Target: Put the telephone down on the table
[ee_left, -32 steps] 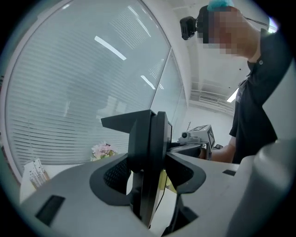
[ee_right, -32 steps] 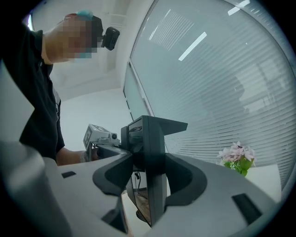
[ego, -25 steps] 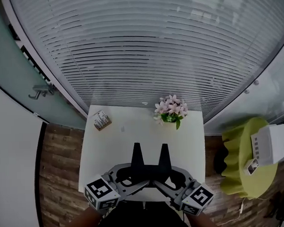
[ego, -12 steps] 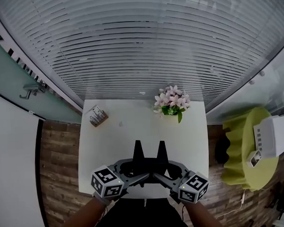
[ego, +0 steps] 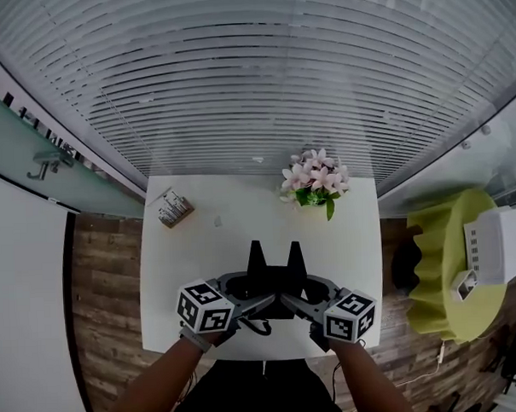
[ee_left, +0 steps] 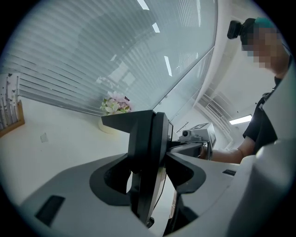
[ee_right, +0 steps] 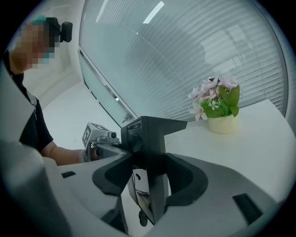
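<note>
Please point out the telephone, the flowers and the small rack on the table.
telephone (ee_right: 140, 198): right gripper view, on its glossy lower part, under the jaws.
flowers (ego: 315, 178): head view, on the pink blossoms.
small rack (ego: 173, 207): head view, on its middle.

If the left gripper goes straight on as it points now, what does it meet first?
Probably the white table, right of the flower pot, depth unclear; the telephone is clamped in its jaws.

The left gripper (ego: 256, 259) and right gripper (ego: 294, 259), with the telephone (ego: 276, 284) clamped in their jaws, now sit lower over the surface (ego: 192, 263), farther in from its near edge than before. Their marker cubes (ego: 204, 307) have rolled and drawn closer together, and more of the person's forearms (ego: 155, 389) shows past that edge.
</note>
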Motion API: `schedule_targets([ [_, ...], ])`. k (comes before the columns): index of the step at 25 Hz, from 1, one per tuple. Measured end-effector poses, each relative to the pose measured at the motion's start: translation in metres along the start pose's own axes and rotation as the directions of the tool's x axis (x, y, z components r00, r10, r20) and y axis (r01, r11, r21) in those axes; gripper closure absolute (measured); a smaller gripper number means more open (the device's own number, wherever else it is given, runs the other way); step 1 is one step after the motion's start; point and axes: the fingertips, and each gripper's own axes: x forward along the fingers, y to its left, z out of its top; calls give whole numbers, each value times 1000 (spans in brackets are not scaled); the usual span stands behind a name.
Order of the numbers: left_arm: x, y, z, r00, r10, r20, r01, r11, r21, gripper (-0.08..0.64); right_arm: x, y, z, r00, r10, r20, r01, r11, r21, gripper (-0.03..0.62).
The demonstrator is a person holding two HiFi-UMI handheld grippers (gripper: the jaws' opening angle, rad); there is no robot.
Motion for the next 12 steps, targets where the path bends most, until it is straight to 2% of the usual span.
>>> schedule_targets([
  [6, 17, 30, -5, 1000, -3, -16, 3, 999, -52, 319, 19, -28, -6, 999, -13, -35, 14, 999, 39, 359],
  [12, 26, 56, -4, 999, 19, -33, -22, 997, -76, 319, 41, -53, -16, 996, 8, -84, -1, 996, 92, 359],
])
